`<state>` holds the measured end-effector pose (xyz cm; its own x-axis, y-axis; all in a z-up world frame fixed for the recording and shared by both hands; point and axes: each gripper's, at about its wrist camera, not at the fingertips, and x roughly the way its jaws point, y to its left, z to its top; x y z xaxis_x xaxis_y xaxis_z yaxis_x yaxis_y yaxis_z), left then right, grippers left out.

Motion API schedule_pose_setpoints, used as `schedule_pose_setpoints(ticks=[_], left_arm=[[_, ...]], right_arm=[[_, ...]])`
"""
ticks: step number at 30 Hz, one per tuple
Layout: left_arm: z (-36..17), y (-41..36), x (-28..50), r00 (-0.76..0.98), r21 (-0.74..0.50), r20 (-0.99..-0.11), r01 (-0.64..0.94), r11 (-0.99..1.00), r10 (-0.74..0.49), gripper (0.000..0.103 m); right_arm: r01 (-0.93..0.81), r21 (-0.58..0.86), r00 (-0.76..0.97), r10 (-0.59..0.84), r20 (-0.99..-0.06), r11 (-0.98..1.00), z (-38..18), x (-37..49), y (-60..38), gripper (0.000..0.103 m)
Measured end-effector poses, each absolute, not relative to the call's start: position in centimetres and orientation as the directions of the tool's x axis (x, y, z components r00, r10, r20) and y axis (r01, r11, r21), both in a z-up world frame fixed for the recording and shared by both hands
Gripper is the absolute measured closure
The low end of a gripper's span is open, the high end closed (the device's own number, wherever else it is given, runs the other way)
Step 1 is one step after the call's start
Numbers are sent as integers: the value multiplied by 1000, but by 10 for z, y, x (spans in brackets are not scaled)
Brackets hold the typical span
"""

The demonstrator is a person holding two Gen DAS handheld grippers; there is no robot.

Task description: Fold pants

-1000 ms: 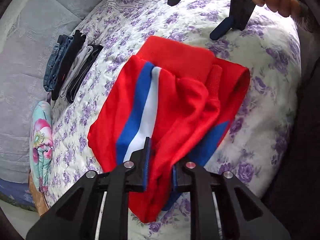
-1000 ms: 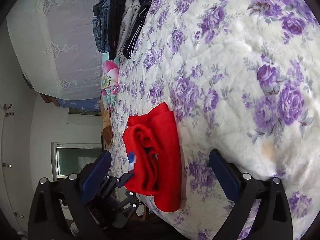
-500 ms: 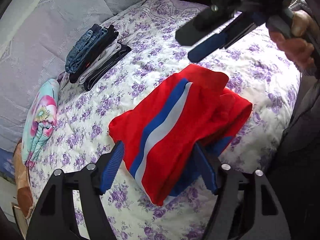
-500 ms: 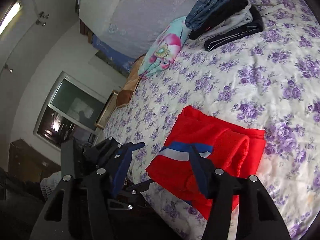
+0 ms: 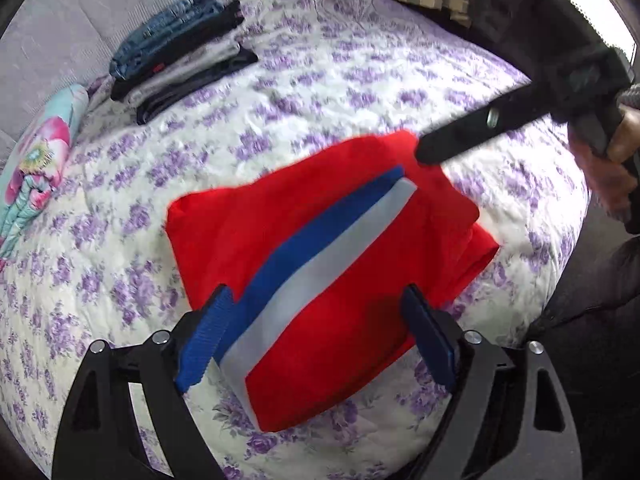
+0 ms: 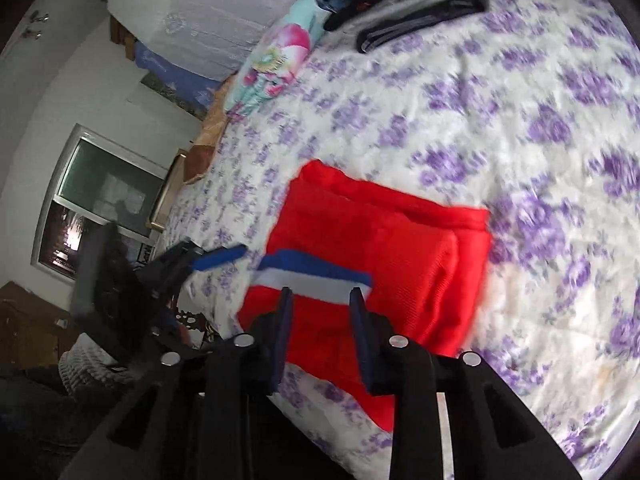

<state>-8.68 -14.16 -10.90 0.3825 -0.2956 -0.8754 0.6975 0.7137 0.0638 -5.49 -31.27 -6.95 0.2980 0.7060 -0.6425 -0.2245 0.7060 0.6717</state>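
Observation:
The red pants with a blue and white side stripe lie folded in a rough rectangle on the flowered bed cover. My left gripper hovers over their near end, jaws wide and still opening, pads clear of the cloth. In the right wrist view the same pants lie under my right gripper, whose jaws are half apart and closing, with nothing pinched between them. One black finger of the right gripper reaches over the pants' far corner. The left gripper shows blurred at the bed's edge.
A stack of folded dark and denim clothes sits at the far side of the bed, with a floral pillow beside it. A person's hand holds the right gripper's handle. A window and wooden furniture stand beyond the bed edge.
The left gripper let go of the pants' edge, opened wide and drew back. The right gripper rolled, rose and narrowed its jaws. The pants now lie flatter.

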Motion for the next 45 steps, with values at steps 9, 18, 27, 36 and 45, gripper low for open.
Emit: schedule_pose_setpoints(ticks=[9, 18, 27, 36, 45], left_arm=[[-130, -122, -73, 342, -3, -894, 641, 768, -289, 4], [-126, -68, -44, 259, -234, -888, 456, 859, -380, 5], [-149, -71, -43, 227, -210, -913, 454, 866, -340, 4], [-124, -108, -54, 406, 74, -894, 553, 830, -191, 4], [-130, -106, -50, 391, 28, -892, 546, 837, -226, 4]], right_arm=[[-162, 588, 336, 605, -722, 792, -102, -21, -296, 47], [-148, 476, 360, 496, -790, 867, -90, -54, -296, 21], [-116, 476, 232, 489, -840, 872, -128, -50, -288, 4], [-1, 702, 279, 674, -684, 712, -136, -52, -326, 4], [28, 724, 282, 689, -667, 689, -136, -51, -328, 4]])
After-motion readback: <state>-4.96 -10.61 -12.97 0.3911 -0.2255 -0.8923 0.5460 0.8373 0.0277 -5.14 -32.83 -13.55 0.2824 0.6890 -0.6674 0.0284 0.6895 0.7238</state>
